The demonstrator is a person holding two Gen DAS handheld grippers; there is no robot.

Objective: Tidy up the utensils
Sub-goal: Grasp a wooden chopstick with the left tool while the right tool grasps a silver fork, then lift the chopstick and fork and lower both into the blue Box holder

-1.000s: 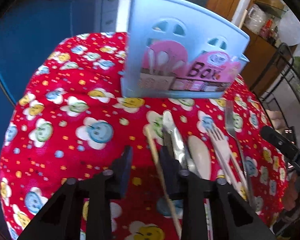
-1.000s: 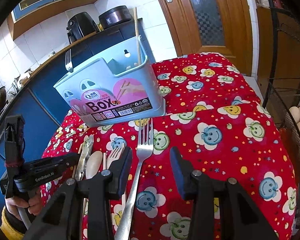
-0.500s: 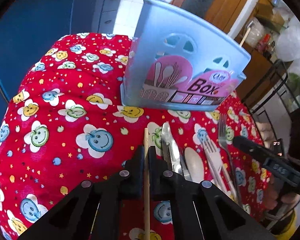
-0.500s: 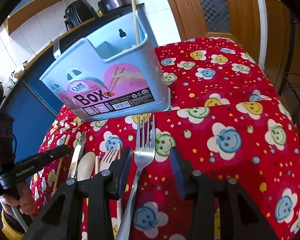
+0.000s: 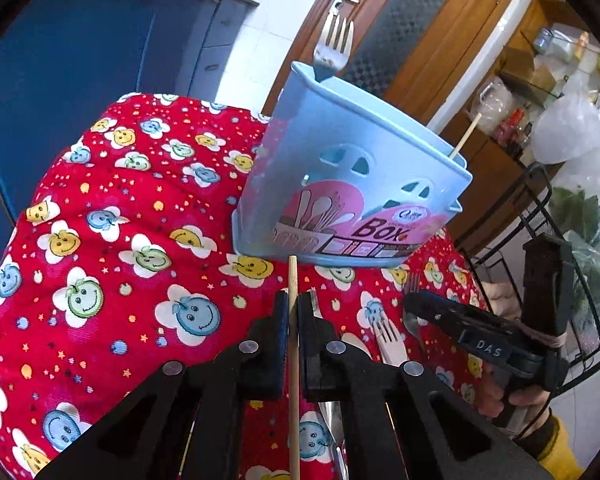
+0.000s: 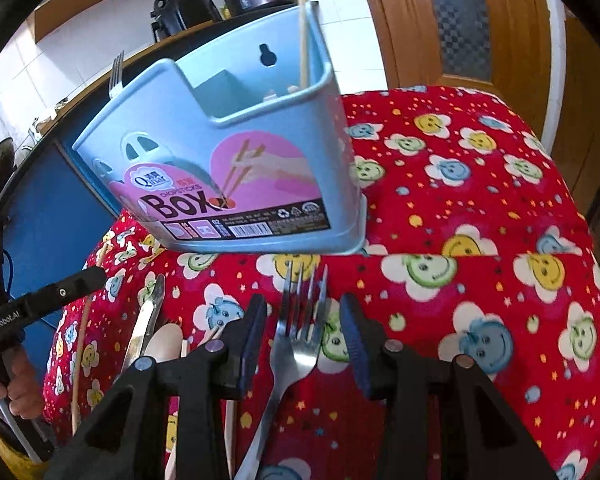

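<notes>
A light blue utensil box (image 5: 340,184) stands on the red smiley tablecloth (image 5: 112,240); it also shows in the right wrist view (image 6: 236,168). It holds a fork (image 5: 332,48) at one end and a chopstick (image 6: 302,20) at the other. My left gripper (image 5: 293,308) is shut on a wooden chopstick (image 5: 293,360) just in front of the box. My right gripper (image 6: 303,320) is open, its fingers on either side of a metal fork (image 6: 296,344) that lies on the cloth.
A knife (image 6: 144,328), a pale spoon (image 6: 164,344) and a wooden fork (image 5: 388,344) lie on the cloth between the grippers. A black wire rack (image 5: 540,216) stands at the table's right. Blue cabinets (image 5: 80,60) stand behind.
My left gripper has closed on the chopstick and lifted it toward the box. My right gripper has moved forward, closer to the box, and stays open over the metal fork.
</notes>
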